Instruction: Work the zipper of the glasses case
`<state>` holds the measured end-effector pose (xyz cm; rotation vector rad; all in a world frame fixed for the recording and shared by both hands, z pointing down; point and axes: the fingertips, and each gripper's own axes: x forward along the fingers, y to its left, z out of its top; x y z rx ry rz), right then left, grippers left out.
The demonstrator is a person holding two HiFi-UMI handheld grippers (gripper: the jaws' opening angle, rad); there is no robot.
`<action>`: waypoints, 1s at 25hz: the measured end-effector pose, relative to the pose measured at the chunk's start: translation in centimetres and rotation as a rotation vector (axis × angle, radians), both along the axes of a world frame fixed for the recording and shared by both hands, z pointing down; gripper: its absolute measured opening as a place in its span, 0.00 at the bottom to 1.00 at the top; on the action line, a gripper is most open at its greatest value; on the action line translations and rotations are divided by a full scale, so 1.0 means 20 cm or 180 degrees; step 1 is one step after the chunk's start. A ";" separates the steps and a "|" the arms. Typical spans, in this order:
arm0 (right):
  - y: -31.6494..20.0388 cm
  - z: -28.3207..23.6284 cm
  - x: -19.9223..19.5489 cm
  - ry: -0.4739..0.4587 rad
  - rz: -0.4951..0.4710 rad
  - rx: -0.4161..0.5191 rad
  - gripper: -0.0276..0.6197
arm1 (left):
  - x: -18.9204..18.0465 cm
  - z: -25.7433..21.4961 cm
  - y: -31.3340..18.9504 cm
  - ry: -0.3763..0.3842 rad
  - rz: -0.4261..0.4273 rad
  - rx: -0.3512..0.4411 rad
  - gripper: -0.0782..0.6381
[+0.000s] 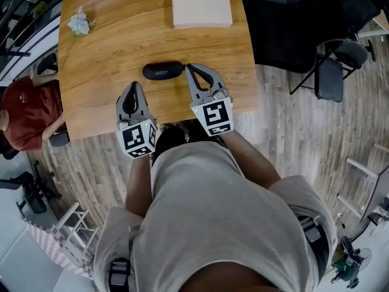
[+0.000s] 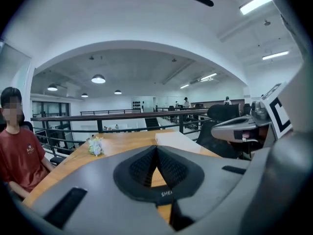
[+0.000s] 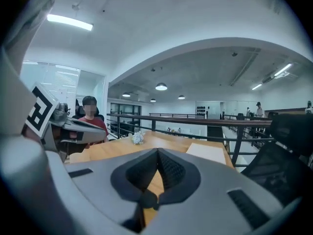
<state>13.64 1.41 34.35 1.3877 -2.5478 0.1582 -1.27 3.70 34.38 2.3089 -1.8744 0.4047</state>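
Both shut, empty: left gripper (image 1: 135, 85), right gripper (image 1: 189, 66)
Glasses case (image 1: 163, 71) lies just ahead between them; zipper's hidden, so I hover clear.

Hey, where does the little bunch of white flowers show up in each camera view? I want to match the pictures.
Head view: flower bunch at upper left, near the table edge.
Left gripper view: flower bunch left of centre, on the table.
Right gripper view: flower bunch just left of centre, on the table.
Shared landmark: pale flat box, right of the flowers everywhere.
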 end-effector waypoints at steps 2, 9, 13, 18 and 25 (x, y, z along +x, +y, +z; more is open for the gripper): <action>0.02 -0.11 0.01 -0.0015 0.0034 0.0134 0.08 | 0.00 -0.10 0.00 -0.0032 0.0032 0.0100 0.14; 0.11 -0.35 -0.02 -0.0034 0.0203 0.0467 0.08 | -0.04 -0.33 0.06 -0.0028 0.0206 0.0328 0.14; 0.14 -0.41 -0.05 0.0008 0.0364 0.0553 0.08 | -0.06 -0.39 0.09 -0.0012 0.0337 0.0424 0.14; 0.21 -0.47 -0.08 0.0013 0.0460 0.0623 0.08 | -0.09 -0.41 0.14 0.0092 0.0429 0.0467 0.14; 0.26 -0.53 -0.08 -0.0054 0.0627 0.0622 0.08 | -0.11 -0.45 0.17 0.0071 0.0557 0.0529 0.14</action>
